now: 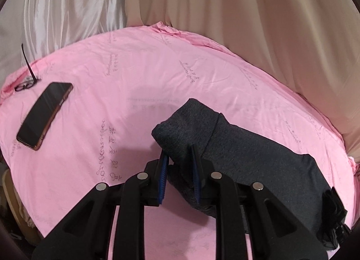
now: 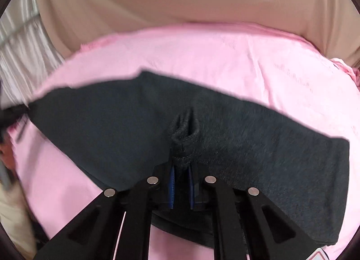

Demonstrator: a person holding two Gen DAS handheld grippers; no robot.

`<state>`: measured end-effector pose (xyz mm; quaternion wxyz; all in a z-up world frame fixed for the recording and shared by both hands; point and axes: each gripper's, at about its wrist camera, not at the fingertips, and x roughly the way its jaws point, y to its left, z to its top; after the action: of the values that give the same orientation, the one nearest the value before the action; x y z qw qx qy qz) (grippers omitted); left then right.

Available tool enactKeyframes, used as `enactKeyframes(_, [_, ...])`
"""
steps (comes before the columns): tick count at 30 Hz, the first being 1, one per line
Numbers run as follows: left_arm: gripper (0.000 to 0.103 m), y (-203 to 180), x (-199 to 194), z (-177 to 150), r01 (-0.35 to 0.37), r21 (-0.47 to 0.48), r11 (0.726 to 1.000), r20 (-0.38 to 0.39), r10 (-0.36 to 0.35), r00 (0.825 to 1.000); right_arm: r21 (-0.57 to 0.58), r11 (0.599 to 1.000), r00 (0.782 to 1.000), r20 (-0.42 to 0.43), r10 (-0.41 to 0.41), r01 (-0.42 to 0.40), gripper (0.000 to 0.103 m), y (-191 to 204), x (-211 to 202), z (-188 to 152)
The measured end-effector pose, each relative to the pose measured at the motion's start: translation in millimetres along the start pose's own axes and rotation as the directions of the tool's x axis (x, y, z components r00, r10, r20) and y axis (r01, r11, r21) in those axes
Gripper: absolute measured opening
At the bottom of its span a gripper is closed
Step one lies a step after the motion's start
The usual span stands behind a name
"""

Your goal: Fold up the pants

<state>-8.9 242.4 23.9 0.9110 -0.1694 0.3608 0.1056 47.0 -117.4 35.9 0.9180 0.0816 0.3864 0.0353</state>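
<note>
Both grippers, left (image 1: 178, 158) and right (image 2: 181, 163), pinch the pants (image 1: 236, 154); right fingers hide in bunched cloth, phone (image 1: 45, 114) well left

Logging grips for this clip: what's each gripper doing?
Left gripper: closed on the dark pants.
Right gripper: closed on a bunched fold of the pants.

The pants (image 1: 247, 147) lie on the sheet-covered tabletop (image 1: 135, 79), spread across its near right part in the left wrist view. A phone (image 1: 45, 115) lies on the same tabletop, well apart to the left of the pants, and a pair of glasses (image 1: 25, 85) sits just behind the phone at the far left edge. Curtains (image 1: 225, 12) hang behind the tabletop. In the right wrist view the pants (image 2: 112, 124) stretch from left to right across the tabletop's middle.
</note>
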Motion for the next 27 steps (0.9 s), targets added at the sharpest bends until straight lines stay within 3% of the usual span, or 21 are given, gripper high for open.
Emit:
enactKeyframes(3, [0.02,8.6,4.1,-1.0,0.03,-0.027,0.999,-0.019,-0.03,0.999,-0.057,0.997,0.999,-0.001,0.049,-0.049,0.009,30.6,8.9,13.0])
enactKeyframes(7, [0.02,11.8,5.7,-2.0,0.05,-0.043,0.998,-0.032,-0.051,0.998,-0.094,0.994,0.988,-0.147,0.037,-0.052,0.014,48.6,70.4,0.7])
enactKeyframes(8, [0.019,11.2,5.4,-2.0,0.054,-0.041,0.998,-0.032,-0.055,0.998,-0.087,0.994,0.994,-0.099,0.051,-0.06,0.014,47.0,67.2,-2.6])
enactKeyframes(10, [0.019,7.6,3.3,-0.7,0.059,-0.024,0.998,-0.028,-0.06,0.998,-0.013,0.995,0.992,-0.084,0.096,-0.098,0.032,35.8,55.4,-2.3])
enactKeyframes(11, [0.017,4.7,1.4,0.5,0.063,-0.01,0.998,-0.022,-0.063,0.998,0.032,0.994,0.993,-0.047,0.105,-0.103,0.048,26.9,43.9,-2.6])
enactKeyframes(12, [0.017,0.2,-2.4,2.5,0.074,0.008,0.997,-0.011,-0.074,0.997,0.067,0.993,0.995,0.0,0.097,-0.097,0.056,18.2,29.7,-4.9])
enactKeyframes(17, [0.009,-43.6,-34.3,17.4,0.159,0.096,0.983,0.053,-0.165,0.985,0.215,0.977,0.992,0.124,-0.022,-0.005,0.06,-42.1,-19.8,-29.1])
enactKeyframes(20, [0.008,-101.4,-68.2,16.9,0.246,0.209,0.947,0.081,-0.267,0.96,0.308,0.951,0.986,0.155,-0.058,0.008,0.06,-75.4,-38.0,-47.9])
enactKeyframes(22, [0.008,-150.4,-97.6,2.4,0.307,0.309,0.9,0.089,-0.349,0.933,0.354,0.935,0.983,0.171,-0.073,0.007,0.06,-103.1,-48.5,-51.6])
enactKeyframes(24, [0.008,-203.4,-123.7,-26.7,0.367,0.421,0.83,0.059,-0.428,0.902,0.383,0.924,0.978,0.188,-0.086,0.007,0.06,-119.3,-54.5,-59.5])
enactKeyframes(27, [0.009,-271.0,-129.7,-85.5,0.432,0.538,0.724,-0.069,-0.473,0.878,0.428,0.901,0.974,0.224,-0.035,-0.066,0.06,-139.9,-65.6,-71.4])
